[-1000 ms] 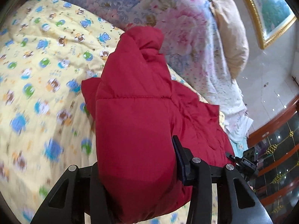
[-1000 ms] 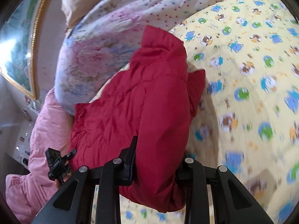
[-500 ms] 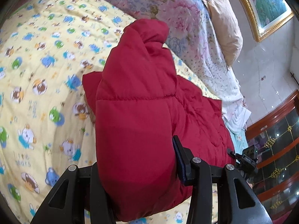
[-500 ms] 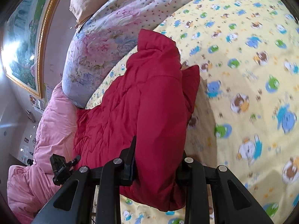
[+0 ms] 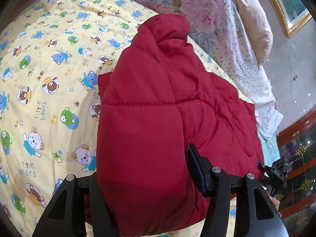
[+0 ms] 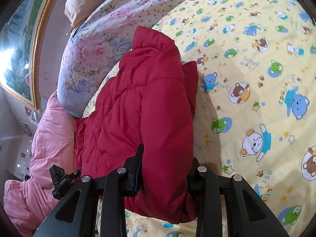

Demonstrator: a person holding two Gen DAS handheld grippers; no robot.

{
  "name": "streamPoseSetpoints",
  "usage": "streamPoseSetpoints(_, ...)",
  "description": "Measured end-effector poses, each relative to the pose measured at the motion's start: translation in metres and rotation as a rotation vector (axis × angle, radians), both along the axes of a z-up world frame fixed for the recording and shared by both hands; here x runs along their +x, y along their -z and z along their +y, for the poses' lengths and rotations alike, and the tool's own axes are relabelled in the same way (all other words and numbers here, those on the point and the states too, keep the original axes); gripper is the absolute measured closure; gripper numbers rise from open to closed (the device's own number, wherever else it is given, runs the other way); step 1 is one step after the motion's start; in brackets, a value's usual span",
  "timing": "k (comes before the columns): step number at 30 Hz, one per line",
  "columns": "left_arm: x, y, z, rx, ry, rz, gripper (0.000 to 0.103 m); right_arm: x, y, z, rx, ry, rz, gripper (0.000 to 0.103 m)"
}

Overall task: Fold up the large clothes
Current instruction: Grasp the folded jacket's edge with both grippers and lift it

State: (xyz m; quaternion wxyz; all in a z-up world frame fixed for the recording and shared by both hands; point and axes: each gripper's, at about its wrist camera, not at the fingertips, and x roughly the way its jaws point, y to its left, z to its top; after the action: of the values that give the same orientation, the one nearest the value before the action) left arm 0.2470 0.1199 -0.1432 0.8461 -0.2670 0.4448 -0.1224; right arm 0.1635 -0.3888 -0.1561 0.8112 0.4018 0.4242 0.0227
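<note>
Left hand-held gripper point(image 5: 144, 179): jaws opening, about half spread, thick fold of red padded jacket point(image 5: 158, 108) between them, fabric touching both pads. Right hand-held gripper point(image 6: 167, 169): jaws opening, narrower, same jacket point(image 6: 142, 106) bunched between them. Jacket lies folded on bed, on yellow bear-print sheet point(image 5: 49, 79). Floral quilt point(image 5: 207, 19) and beige pillow point(image 5: 252, 25) beyond; pink blanket point(image 6: 49, 134) beside; gilt-framed picture point(image 6: 21, 49) on wall.

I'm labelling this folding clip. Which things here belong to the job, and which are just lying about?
Part of the job:
- puffy red quilted jacket
- left gripper, jaws opening around the jacket
- right gripper, likewise

Just lying about:
- yellow bear-print bedsheet
- floral quilt
- pink blanket
- beige pillow
</note>
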Motion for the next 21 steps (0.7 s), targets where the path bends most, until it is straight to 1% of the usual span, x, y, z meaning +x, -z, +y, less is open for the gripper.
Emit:
streamPoseSetpoints(5, 0.01, -0.001, -0.013, 0.075, -0.011, -0.003, 0.037, -0.002, 0.007, -0.002, 0.0, 0.019, 0.006, 0.064)
streamPoseSetpoints(6, 0.012, 0.001, -0.014, 0.08, -0.015, 0.0, 0.035, -0.002, 0.007, -0.002, -0.001, 0.022, 0.006, 0.063)
streamPoseSetpoints(11, 0.014, 0.009, -0.013, 0.057, -0.031, 0.009, 0.028, -0.004, 0.009, -0.003, 0.002, 0.034, 0.008, 0.059)
streamPoseSetpoints(13, 0.012, 0.008, -0.013, 0.049, -0.034, 0.011, 0.028, -0.004, 0.009, -0.002, -0.004, 0.039, 0.012, 0.058)
streamPoseSetpoints(15, 0.013, 0.008, -0.012, 0.054, -0.046, 0.016, 0.025, -0.005, 0.007, -0.001, -0.014, 0.043, 0.014, 0.056)
streamPoseSetpoints(17, 0.011, 0.004, -0.012, 0.075, -0.06, 0.012, 0.024, -0.006, 0.006, 0.001, -0.029, 0.048, 0.017, 0.055)
streamPoseSetpoints(21, 0.002, -0.013, -0.022, 0.174, -0.083, -0.015, 0.024, -0.006, 0.0, 0.005, -0.092, 0.058, 0.033, 0.049)
